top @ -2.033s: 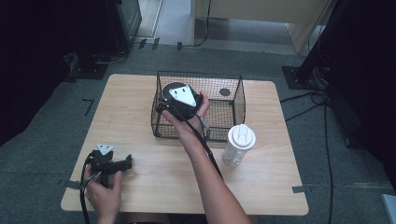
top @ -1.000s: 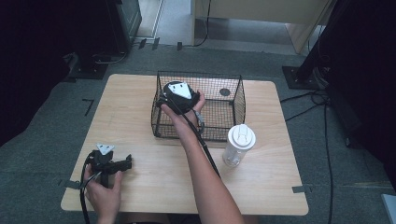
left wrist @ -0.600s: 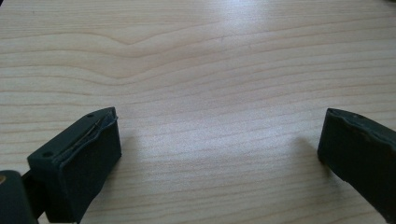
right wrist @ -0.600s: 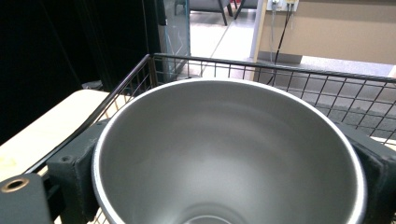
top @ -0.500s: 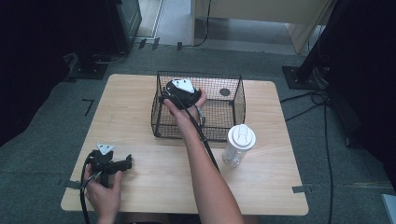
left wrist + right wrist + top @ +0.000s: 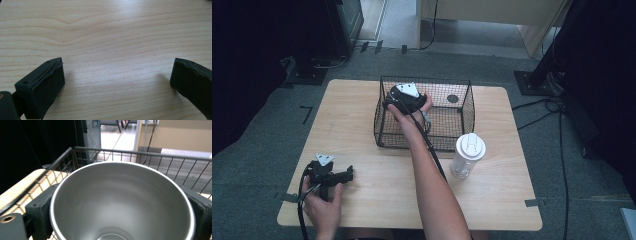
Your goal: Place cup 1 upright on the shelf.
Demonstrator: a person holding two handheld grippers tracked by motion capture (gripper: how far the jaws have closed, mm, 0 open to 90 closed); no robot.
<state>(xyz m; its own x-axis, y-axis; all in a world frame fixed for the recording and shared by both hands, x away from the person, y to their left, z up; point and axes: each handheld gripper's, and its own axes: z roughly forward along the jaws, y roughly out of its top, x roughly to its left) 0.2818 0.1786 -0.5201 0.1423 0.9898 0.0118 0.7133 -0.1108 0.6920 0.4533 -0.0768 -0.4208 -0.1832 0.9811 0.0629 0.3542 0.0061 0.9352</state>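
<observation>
A steel cup (image 6: pixel 120 195) sits with its open mouth toward the camera in the right gripper view, and my right gripper (image 6: pixel 120 217) is shut on it, one black jaw against each side of its wall. In the high view that right gripper (image 6: pixel 404 97) is inside the black wire basket (image 6: pixel 427 80), near its back left corner. My left gripper (image 6: pixel 343 175) rests at the table's front left. Its jaws stand wide apart, and in the left gripper view my left gripper (image 6: pixel 117 82) has only bare wood between them.
A clear bottle with a white lid (image 6: pixel 468 155) stands just in front of the basket's right corner. A small dark disc (image 6: pixel 452 98) lies on the basket floor at the back right. The wooden table (image 6: pixel 362 115) has bare wood to the basket's left.
My right hand has carried the cup farther back into the basket and a little lower. The left gripper has stayed where it was.
</observation>
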